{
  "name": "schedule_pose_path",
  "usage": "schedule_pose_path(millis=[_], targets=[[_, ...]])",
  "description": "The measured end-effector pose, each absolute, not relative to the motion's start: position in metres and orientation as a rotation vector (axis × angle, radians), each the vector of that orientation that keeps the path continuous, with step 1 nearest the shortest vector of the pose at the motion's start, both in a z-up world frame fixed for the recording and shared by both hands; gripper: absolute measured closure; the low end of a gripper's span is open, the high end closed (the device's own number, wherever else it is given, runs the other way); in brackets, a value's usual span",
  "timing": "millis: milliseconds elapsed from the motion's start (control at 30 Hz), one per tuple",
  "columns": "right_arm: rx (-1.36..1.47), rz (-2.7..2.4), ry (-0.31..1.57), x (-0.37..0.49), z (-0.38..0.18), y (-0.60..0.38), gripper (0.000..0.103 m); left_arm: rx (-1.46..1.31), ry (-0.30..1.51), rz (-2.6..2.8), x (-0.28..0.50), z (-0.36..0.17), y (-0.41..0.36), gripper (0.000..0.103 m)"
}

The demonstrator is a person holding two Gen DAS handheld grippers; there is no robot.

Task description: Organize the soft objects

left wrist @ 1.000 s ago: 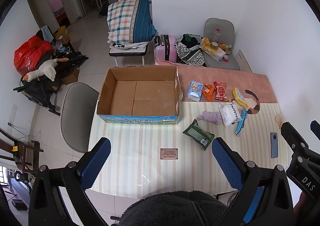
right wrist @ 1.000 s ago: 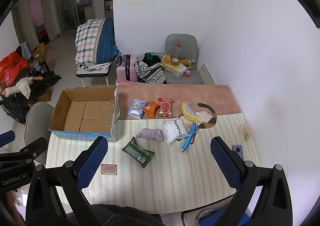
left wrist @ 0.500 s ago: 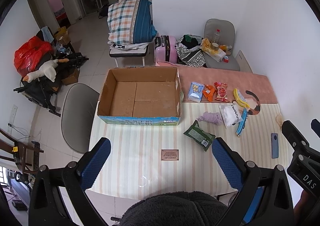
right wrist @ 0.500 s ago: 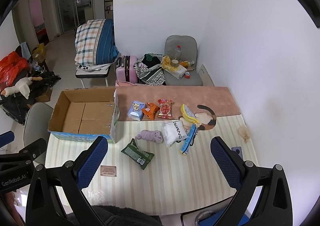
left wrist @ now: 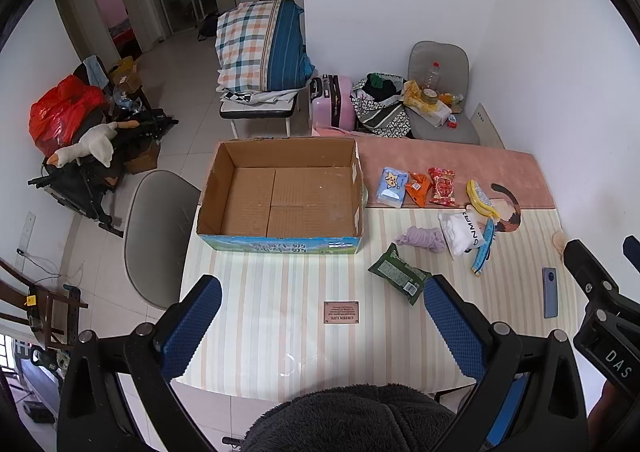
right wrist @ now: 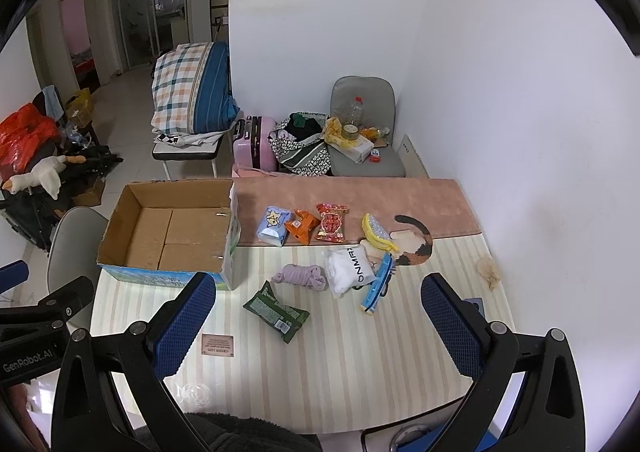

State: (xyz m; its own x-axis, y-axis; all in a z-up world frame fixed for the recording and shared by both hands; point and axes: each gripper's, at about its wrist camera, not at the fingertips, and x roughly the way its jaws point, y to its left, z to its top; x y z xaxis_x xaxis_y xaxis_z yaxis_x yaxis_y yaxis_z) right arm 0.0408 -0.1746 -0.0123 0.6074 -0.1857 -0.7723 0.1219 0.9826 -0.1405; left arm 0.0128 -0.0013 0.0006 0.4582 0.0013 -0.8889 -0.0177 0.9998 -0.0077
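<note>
An empty cardboard box (left wrist: 280,192) stands at the table's far left; it also shows in the right wrist view (right wrist: 168,236). Right of it lie a green packet (left wrist: 398,276) (right wrist: 276,310), a lilac cloth bundle (left wrist: 422,238) (right wrist: 300,276), a white bag (left wrist: 462,232) (right wrist: 350,270), a blue pouch (left wrist: 390,188), an orange packet (left wrist: 418,188), a red packet (left wrist: 442,186) and a yellow item (left wrist: 480,198). My left gripper (left wrist: 320,324) and right gripper (right wrist: 316,328) are both open and empty, high above the table's near edge.
A phone (left wrist: 550,292) lies near the right edge and a small brown card (left wrist: 341,312) lies at the front middle. A pink mat (left wrist: 460,168) covers the far part of the table. A grey chair (left wrist: 156,236) stands left of the table. A wall runs along the right.
Both views have shifted slightly, with the table sitting a little farther off. No object on the table has moved and both grippers stay open.
</note>
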Motion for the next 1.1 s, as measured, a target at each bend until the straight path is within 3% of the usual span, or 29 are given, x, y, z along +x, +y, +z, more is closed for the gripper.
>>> schedule_pose_path(millis=[1100], targets=[[-0.072,-0.165,0.878,0.029,-0.007,-0.169,0.000,-0.014,1.070,0.016,0.010,0.005,-0.001,0.000]])
